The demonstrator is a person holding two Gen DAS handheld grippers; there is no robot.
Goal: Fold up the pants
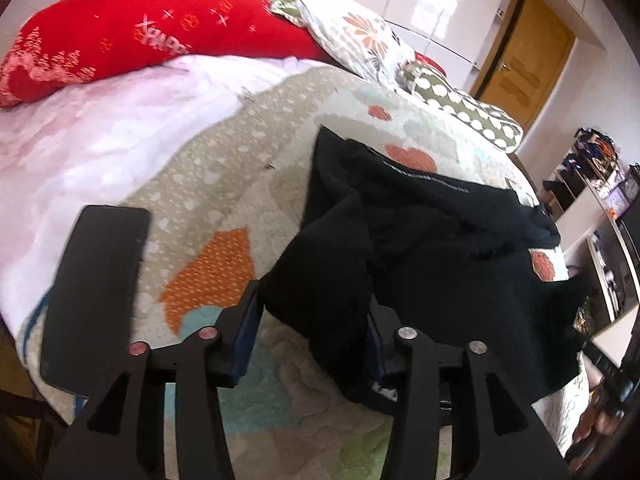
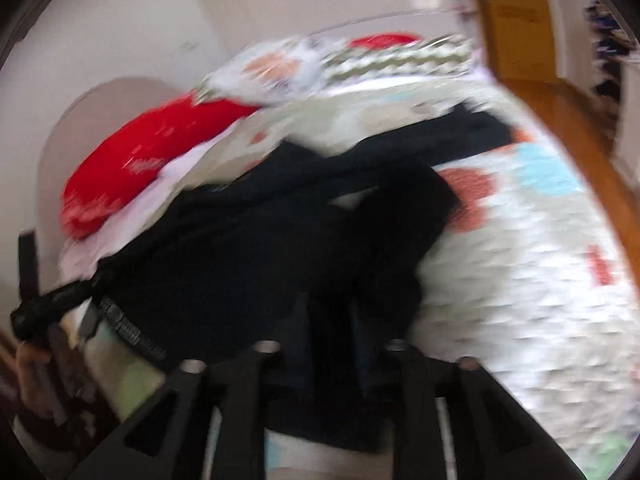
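One pair of black pants (image 1: 420, 240) lies bunched on the quilt (image 1: 224, 184) of the bed, ahead of both sets of jaws. The left gripper (image 1: 316, 336) has its jaws closed around a thick fold of the pants. The right gripper (image 2: 330, 344) also pinches pants fabric between nearly closed jaws, though that view is blurred. A line of small white print on the pants is unreadable. Left of the left jaws lies one black phone (image 1: 94, 288). Beyond, one red pillow (image 1: 152, 32) reads "HAPP".
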